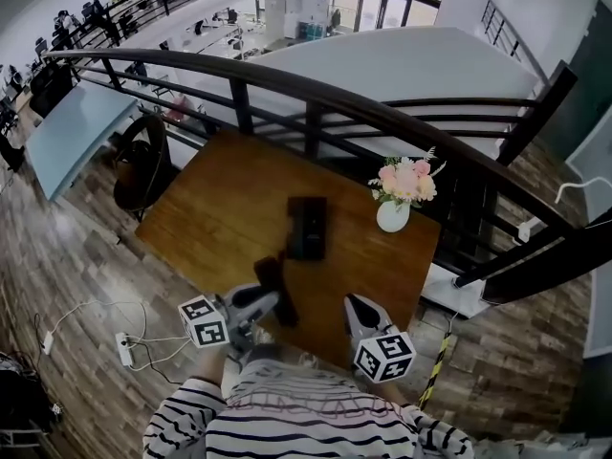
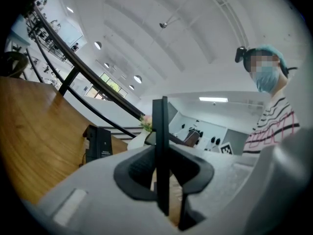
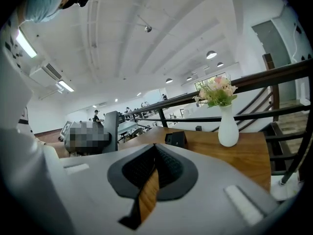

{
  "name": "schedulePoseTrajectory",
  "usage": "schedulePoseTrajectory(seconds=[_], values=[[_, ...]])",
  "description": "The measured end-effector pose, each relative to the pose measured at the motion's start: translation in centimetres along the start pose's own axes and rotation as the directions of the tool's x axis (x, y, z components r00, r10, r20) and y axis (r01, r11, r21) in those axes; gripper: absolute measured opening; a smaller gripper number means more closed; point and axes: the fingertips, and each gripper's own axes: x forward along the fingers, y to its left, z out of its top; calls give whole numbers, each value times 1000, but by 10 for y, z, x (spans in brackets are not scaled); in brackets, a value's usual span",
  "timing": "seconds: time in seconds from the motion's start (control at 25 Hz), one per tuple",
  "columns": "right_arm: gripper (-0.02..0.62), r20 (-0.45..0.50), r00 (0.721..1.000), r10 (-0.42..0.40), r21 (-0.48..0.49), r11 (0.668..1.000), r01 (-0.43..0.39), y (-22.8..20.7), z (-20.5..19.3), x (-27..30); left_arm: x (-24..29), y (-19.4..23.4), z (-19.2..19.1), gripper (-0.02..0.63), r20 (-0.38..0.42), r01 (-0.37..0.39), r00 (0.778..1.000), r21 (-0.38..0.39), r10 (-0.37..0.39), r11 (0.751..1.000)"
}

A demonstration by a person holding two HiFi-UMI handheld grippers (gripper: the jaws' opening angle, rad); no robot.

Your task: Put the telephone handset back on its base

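The black telephone base (image 1: 306, 226) lies at the middle of the wooden table (image 1: 220, 208). My left gripper (image 1: 265, 302) is shut on the black handset (image 1: 272, 277), which it holds over the table's near edge, short of the base. In the left gripper view the handset (image 2: 160, 119) stands edge-on between the jaws of the left gripper (image 2: 161, 155), with the base (image 2: 99, 143) beyond to the left. My right gripper (image 1: 357, 306) hovers over the near edge to the right, shut and empty. In the right gripper view its tips (image 3: 155, 150) meet, with the base (image 3: 176, 139) ahead.
A white vase of pink flowers (image 1: 394, 213) stands at the table's right side, close to the base. A dark railing (image 1: 382, 113) runs along the far edge. A dark chair (image 1: 143, 165) sits left of the table. Cables and a power strip (image 1: 124, 347) lie on the floor.
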Motion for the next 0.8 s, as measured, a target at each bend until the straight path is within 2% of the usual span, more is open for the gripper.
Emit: schedulePoseTrajectory(seconds=[0.16, 0.32, 0.56, 0.8], values=[[2, 3, 1000, -29, 16, 999, 29, -8, 7, 16, 15, 25, 17, 72, -32, 30, 999, -15, -31, 999], [2, 16, 997, -79, 47, 996, 78, -12, 9, 28, 30, 50, 27, 74, -99, 77, 992, -23, -79, 997], [2, 39, 989, -145, 74, 987, 142, -14, 19, 54, 47, 86, 45, 74, -181, 147, 972, -41, -152, 988], [2, 36, 978, -205, 102, 974, 200, -17, 23, 78, 64, 131, 51, 73, -265, 200, 940, -78, -214, 977]])
